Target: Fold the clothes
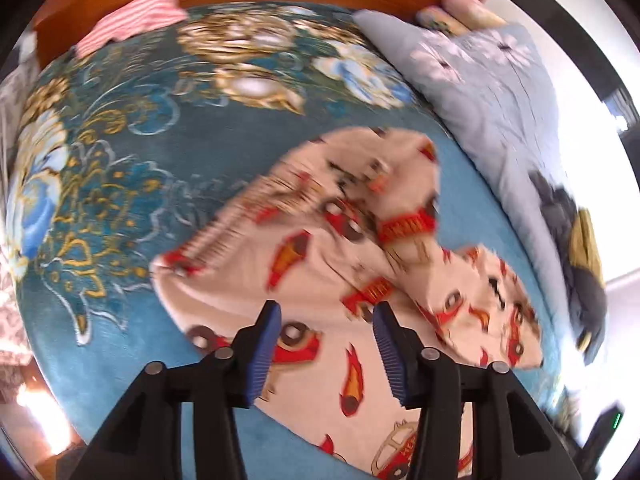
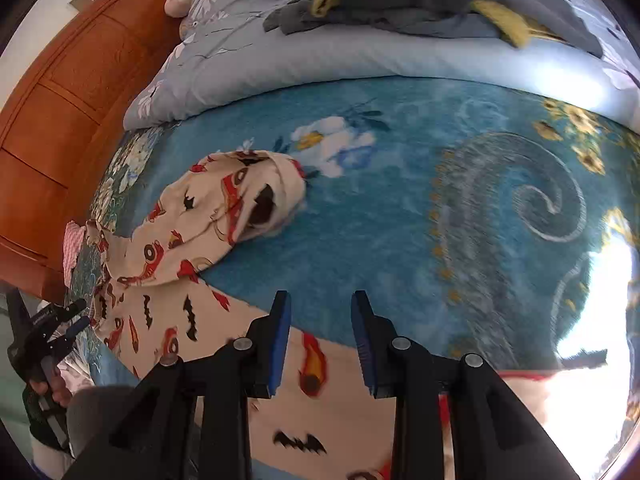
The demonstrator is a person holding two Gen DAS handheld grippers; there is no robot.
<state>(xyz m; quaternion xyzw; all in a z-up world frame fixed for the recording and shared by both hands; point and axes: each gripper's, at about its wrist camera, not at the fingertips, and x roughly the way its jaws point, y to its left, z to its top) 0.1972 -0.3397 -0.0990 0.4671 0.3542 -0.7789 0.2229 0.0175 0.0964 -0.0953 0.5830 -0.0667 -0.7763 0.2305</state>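
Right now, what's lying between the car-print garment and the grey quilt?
Only bare blue blanket. In the right wrist view, that strip separates the garment from the quilt; nothing rests on it.

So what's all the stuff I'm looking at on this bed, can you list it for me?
printed garment: one, cream with red cars, flames and black bats, crumpled on the blanket in front of both tools.
blanket: one, teal-blue with gold and white flowers, covering the bed.
quilt: one, pale grey-blue with flower print, bunched along the far side.
dark clothes: a pile, grey with yellow, on the quilt.
striped cloth: one, red and white, by the headboard.
headboard: one, orange-brown wood.
left tool: black with blue pads, open, holding nothing.
right tool: same, open, holding nothing.
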